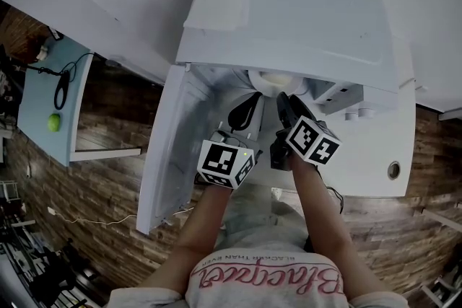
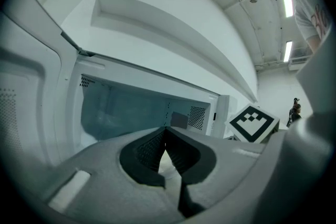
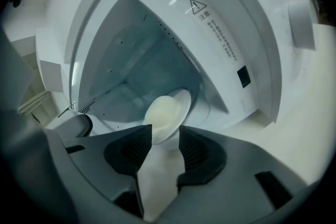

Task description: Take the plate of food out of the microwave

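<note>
Plate: white plate (image 3: 184, 103) lying flat on the floor of the microwave (image 1: 289, 18) cavity; its near rim is at the mouth of the right jaws
Food: pale, smooth mound (image 3: 160, 114) heaped on the near part of the plate; what it is cannot be told
Door: microwave door (image 1: 167, 148) swung fully open to the left; the opening is clear of it
Right hand-held gripper (image 3: 165, 132): jaws apart, reaching into the cavity; the plate's edge sits just at the gap, not yet pinched
Left hand-held gripper (image 2: 165, 130): jaws together at the tips with nothing plainly between them; held just left of the right one at the cavity opening; a pale sliver shows below the tips, too unclear to name
Handling, as a judgement: the plate looks stiff and hard, likely glazed and slippery, and breakable if dropped; moderate weight, with the load off-centre toward the food
Where to hold, as a judgement: pinch the bare near rim, jaws above and below the edge, clear of the mound; keep the plate level so the food does not slide
Risk, as a judgement: a one-sided rim grip may let the plate tip; a second hold on the rim by the left would steady it
</note>
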Demonstrator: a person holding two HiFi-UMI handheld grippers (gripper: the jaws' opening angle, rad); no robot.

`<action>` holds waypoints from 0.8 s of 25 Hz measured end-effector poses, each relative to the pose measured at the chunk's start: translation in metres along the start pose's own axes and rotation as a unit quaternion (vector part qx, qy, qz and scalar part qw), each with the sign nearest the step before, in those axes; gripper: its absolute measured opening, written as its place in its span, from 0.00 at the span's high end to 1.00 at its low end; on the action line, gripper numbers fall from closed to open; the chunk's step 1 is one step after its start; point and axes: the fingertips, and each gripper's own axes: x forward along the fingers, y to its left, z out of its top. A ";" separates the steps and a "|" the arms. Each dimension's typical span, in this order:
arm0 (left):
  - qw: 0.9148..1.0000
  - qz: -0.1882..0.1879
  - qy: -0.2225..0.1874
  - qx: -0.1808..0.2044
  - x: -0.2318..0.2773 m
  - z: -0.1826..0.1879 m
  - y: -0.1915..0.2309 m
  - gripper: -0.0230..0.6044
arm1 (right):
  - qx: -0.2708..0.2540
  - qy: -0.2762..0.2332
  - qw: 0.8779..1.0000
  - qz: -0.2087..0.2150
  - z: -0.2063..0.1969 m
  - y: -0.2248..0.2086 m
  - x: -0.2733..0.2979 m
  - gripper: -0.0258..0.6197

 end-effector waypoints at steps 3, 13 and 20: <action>1.000 0.001 0.001 -0.005 0.005 -0.001 0.007 0.95 | 0.025 0.002 1.000 -0.004 -0.001 -0.002 0.007 0.70; 1.000 0.007 0.003 -0.015 0.007 -0.002 0.023 0.96 | 0.048 0.007 0.996 -0.080 0.000 -0.008 0.019 0.75; 1.000 0.012 0.008 -0.022 0.002 -0.006 0.032 0.96 | 0.041 0.038 0.992 -0.114 0.001 -0.010 0.022 0.78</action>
